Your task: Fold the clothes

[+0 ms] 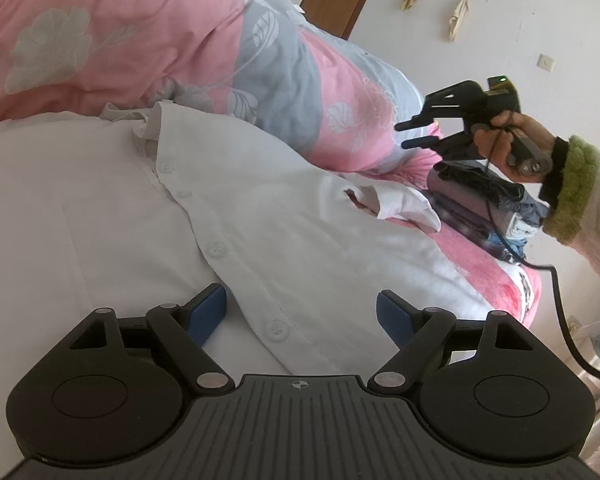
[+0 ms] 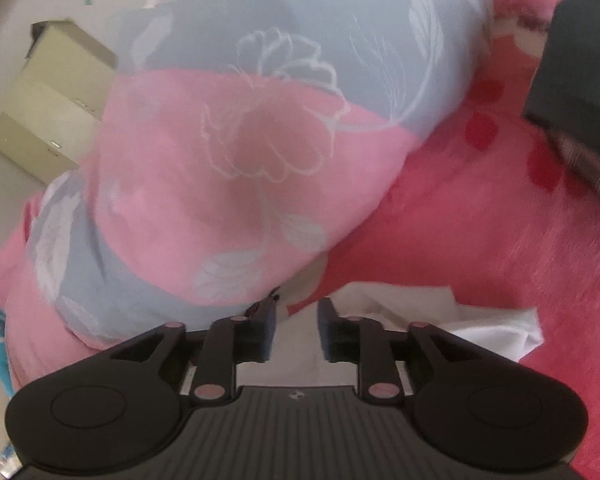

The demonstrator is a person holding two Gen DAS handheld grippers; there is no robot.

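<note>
A white button-up shirt (image 1: 260, 208) lies spread face up on the bed, collar toward the far side. My left gripper (image 1: 302, 316) hovers low over its lower front, open wide, with the button placket running between the blue pads (image 1: 208, 312) and nothing gripped. The shirt's right sleeve (image 1: 400, 204) lies crumpled on the pink sheet. My right gripper (image 1: 402, 135), held by a hand in a green-cuffed sleeve, is in the air above that sleeve. In the right wrist view its jaws (image 2: 296, 320) stand a little apart, holding nothing, with the white sleeve (image 2: 480, 320) just below and to the right.
A pink and grey floral quilt (image 1: 284, 64) is bunched along the far side of the bed. A stack of folded dark clothes (image 1: 480, 200) sits at the right, near a black cable (image 1: 560, 300). A beige cabinet (image 2: 48, 112) stands beyond the bed.
</note>
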